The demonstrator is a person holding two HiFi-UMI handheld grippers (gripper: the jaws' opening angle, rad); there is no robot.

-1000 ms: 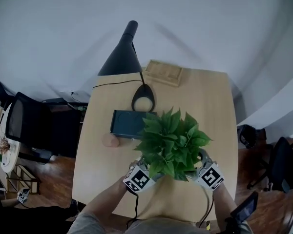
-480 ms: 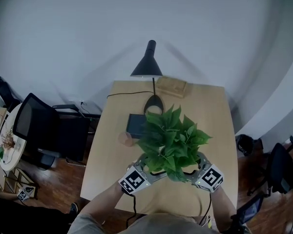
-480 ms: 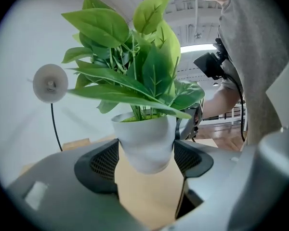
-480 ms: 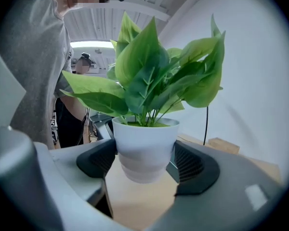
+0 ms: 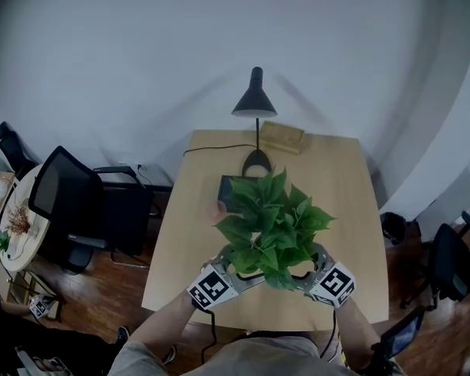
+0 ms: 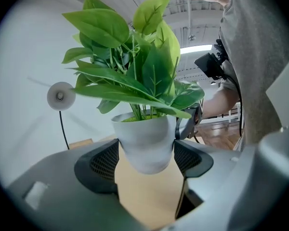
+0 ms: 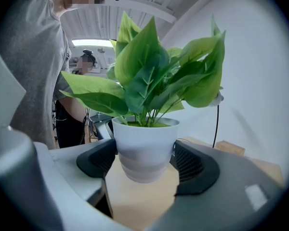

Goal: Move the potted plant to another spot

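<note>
The potted plant [image 5: 270, 225] has broad green leaves and a white pot [image 6: 145, 146]. It hangs above the wooden table [image 5: 352, 233], held from two sides. My left gripper [image 5: 229, 276] is shut on the pot, with a black pad [image 6: 103, 160] against each flank. From the opposite side my right gripper [image 5: 317, 275] is shut on the same pot [image 7: 145, 148]. Bare tabletop shows beneath the pot's rounded bottom in both gripper views. In the head view the leaves hide the pot and all fingertips.
A black desk lamp [image 5: 254, 104] stands at the table's far edge beside a flat wooden box [image 5: 282, 136]. A dark tablet [image 5: 233, 190] and a small pinkish round thing [image 5: 219, 208] lie just beyond the plant. A black office chair [image 5: 63, 210] stands left of the table.
The table, lamp and chair have shrunk and slid right in the head view. The plant stays the same size between both grippers, so it sits higher above the table.
</note>
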